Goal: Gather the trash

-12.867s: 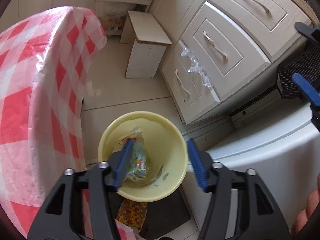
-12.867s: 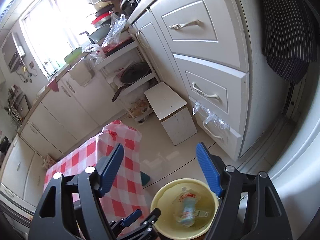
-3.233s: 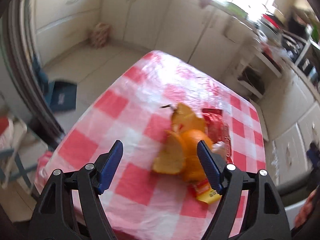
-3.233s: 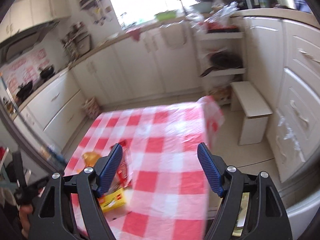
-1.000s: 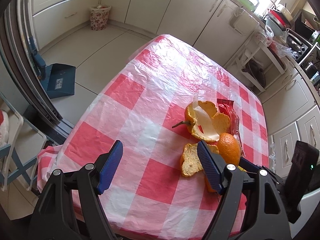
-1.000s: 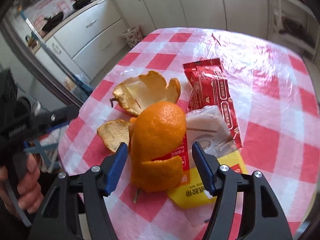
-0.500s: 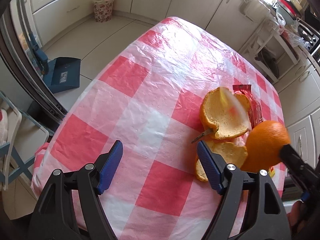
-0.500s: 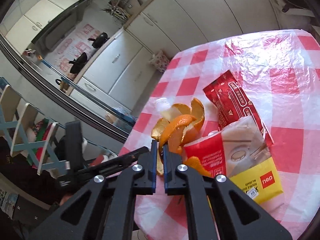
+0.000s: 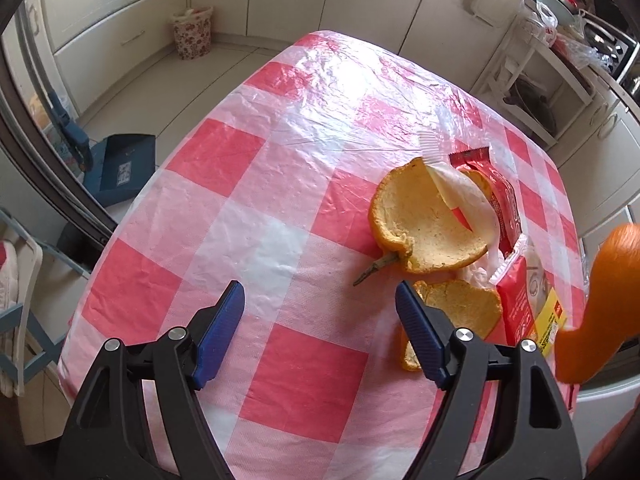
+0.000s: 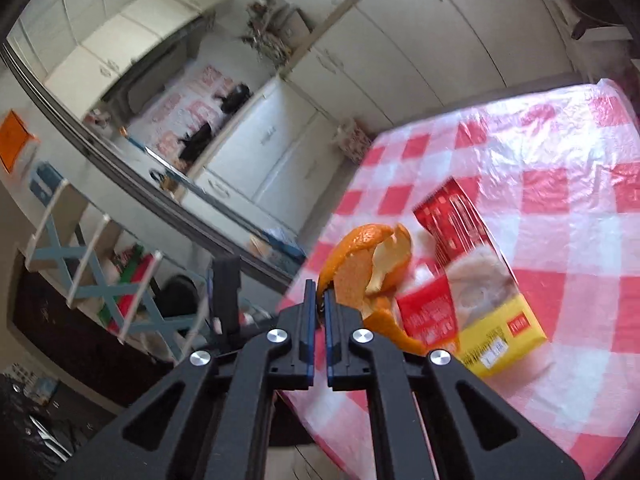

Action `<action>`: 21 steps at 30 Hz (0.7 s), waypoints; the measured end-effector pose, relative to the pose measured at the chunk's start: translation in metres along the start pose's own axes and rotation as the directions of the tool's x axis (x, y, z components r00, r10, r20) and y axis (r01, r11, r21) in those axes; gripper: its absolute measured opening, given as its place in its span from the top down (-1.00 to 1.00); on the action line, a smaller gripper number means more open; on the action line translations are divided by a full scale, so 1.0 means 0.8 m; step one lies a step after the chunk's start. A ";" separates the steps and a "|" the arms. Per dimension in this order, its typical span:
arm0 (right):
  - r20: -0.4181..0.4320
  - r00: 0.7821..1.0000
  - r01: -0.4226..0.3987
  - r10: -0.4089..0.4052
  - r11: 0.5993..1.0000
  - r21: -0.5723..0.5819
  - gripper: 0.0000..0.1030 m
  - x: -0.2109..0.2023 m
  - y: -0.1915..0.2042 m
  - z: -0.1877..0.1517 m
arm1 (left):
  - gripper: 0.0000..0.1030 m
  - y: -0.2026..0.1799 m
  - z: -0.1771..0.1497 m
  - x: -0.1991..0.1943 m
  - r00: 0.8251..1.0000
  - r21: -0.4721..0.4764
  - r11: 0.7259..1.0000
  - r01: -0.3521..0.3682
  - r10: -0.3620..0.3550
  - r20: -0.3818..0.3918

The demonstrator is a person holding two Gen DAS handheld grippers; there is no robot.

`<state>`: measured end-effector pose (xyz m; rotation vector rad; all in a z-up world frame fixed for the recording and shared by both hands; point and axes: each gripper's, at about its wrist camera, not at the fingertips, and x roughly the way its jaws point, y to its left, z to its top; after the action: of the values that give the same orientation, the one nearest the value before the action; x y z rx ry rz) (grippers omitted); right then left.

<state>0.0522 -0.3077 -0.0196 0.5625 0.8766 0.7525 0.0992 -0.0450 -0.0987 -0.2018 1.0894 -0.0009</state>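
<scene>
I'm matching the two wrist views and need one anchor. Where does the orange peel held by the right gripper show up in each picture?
Left wrist view: the held peel hangs at the far right edge, above the table's edge.
Right wrist view: the held peel sits at centre, pinched by the right gripper.
Shared landmark: the yellow-and-red packet on the checked tablecloth, beside the peel.

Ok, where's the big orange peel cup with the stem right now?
Left wrist view: orange peel cup lies right of centre on the checked tablecloth, against the red wrapper.
</scene>
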 end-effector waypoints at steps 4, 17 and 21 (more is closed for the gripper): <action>-0.145 0.988 0.053 -0.053 0.999 -0.004 0.91 0.015 -0.022 -0.023 | -0.44 0.001 0.000 -0.014 1.000 -0.008 1.000 0.000 0.000 0.030; -0.262 0.946 0.188 -0.190 0.982 -0.033 0.21 0.051 -0.042 -0.049 | -0.45 -0.006 -0.005 -0.001 0.990 -0.051 0.989 0.137 -0.138 -0.012; -0.282 0.944 0.169 -0.172 0.985 -0.035 0.21 0.065 -0.037 -0.056 | -0.45 -0.025 -0.008 0.003 0.996 0.008 0.996 0.087 -0.087 0.003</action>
<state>0.0466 -0.2797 -0.0882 0.3675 1.1716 0.6884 0.0964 -0.0659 -0.1005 -0.2418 1.0762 -0.0828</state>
